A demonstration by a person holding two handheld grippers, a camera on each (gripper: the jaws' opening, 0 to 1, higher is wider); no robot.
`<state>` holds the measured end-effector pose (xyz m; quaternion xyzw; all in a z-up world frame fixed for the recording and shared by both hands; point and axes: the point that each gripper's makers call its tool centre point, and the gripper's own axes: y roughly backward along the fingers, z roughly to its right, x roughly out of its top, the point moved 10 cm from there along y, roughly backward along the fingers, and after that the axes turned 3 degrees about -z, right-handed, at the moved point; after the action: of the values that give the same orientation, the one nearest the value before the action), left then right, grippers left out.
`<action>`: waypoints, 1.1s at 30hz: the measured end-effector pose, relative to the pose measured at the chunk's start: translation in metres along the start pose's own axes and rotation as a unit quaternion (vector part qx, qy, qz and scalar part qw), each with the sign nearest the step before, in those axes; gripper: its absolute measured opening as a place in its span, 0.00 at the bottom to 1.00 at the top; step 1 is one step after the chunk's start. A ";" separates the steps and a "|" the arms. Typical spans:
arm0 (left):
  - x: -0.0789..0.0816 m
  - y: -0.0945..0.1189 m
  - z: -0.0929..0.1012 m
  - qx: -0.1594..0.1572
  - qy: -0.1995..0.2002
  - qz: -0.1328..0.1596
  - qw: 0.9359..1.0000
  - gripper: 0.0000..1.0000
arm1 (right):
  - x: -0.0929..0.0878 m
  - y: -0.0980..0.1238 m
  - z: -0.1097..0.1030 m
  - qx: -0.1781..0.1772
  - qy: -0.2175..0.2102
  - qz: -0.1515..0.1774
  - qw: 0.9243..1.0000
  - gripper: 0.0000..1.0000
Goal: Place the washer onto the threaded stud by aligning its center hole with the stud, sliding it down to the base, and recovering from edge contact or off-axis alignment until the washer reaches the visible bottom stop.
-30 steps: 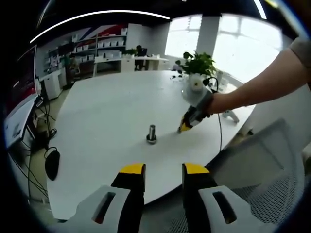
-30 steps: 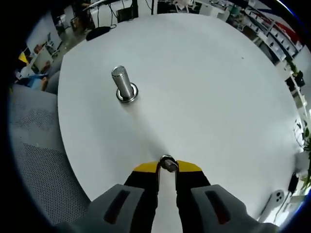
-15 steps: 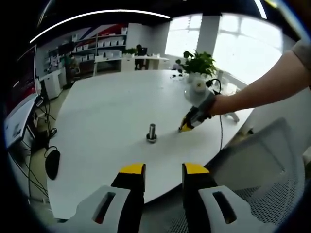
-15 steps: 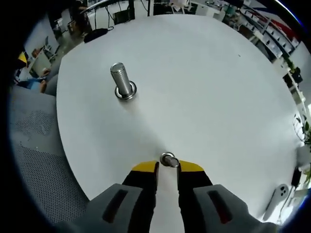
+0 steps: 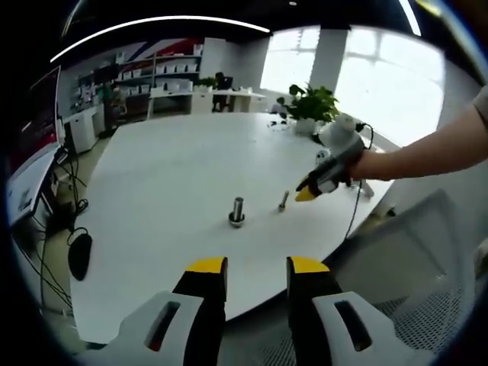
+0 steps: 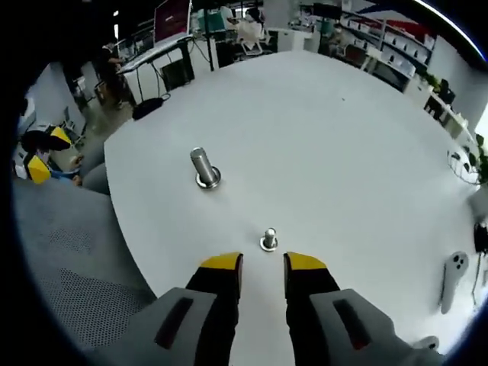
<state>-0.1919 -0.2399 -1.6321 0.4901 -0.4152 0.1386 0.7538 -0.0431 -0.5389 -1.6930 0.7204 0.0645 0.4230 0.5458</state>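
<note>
Stud: big bolt (image 6: 204, 168) stood upright on white tabletop (image 6: 343, 152)
Washer: on small bolt (image 6: 268, 239), just before right gripper (image 6: 263, 263)
Right gripper: spread, empty
Left gripper (image 5: 258, 267): spread, well back
Advice: pinch washer rim, keep it level

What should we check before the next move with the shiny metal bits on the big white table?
1. Big stud stands upright on the table: ok.
2. Small metal piece stands on the table, apart from the stud: ok.
3. Right gripper holds a part: not ok, its jaws are open and empty, just behind the small piece.
4. Left gripper is out of the way: ok, it is open near the table edge, far from the stud.
5. A washer already sits around the stud's base: cannot tell, too small.
6. The table around the stud is free of clutter: ok.
</note>
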 end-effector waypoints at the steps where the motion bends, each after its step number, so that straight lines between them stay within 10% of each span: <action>1: 0.000 0.000 0.000 -0.003 0.001 0.000 1.000 0.29 | -0.002 0.005 -0.001 0.001 -0.001 0.004 1.000 0.24; 33: 0.006 0.002 0.006 -0.042 0.004 0.035 0.999 0.28 | -0.061 0.149 -0.042 -0.016 -0.104 0.178 0.978 0.40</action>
<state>-0.1924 -0.2452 -1.6250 0.4428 -0.4346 0.1495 0.7699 -0.1650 -0.6011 -1.5990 0.7515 -0.1281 0.4373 0.4770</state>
